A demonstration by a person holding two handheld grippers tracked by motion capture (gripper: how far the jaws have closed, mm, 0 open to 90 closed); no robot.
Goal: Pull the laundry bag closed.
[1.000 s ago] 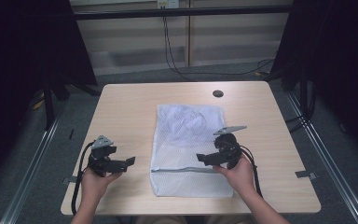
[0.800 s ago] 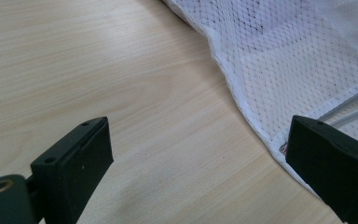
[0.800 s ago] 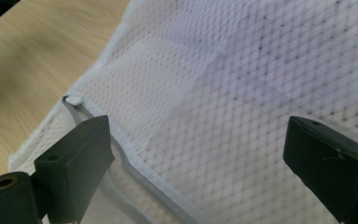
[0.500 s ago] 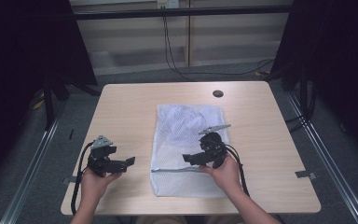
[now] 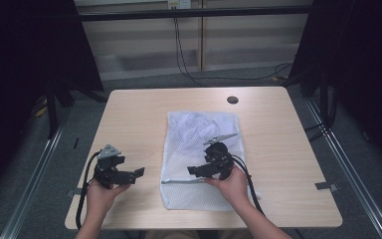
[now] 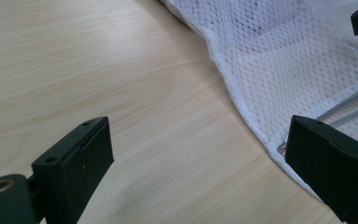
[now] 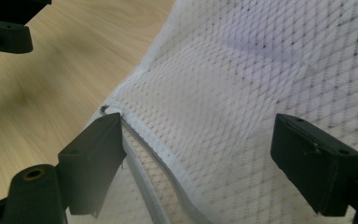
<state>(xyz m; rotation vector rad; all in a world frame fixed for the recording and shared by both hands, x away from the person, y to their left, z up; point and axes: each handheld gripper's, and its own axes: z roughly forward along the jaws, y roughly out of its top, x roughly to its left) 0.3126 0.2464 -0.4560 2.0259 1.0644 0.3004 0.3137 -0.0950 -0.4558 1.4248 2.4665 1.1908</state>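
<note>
The left claw (image 5: 138, 172) sits in the high view near the desk's (image 5: 129, 114) front-left edge, jaws spread and aimed at the white mesh bag (image 5: 199, 129), with bare wood between them. The right claw (image 5: 193, 170) hovers over the bag's near part by its zipper (image 5: 179, 181), hand behind it. In the left gripper view, wide jaws frame open wood, the bag's hem just beside the right one. In the right gripper view, wide jaws straddle the zipper end (image 7: 106, 110) at the bag's edge.

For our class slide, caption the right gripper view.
Open right gripper over a white mesh bag, near its zipper.
</note>
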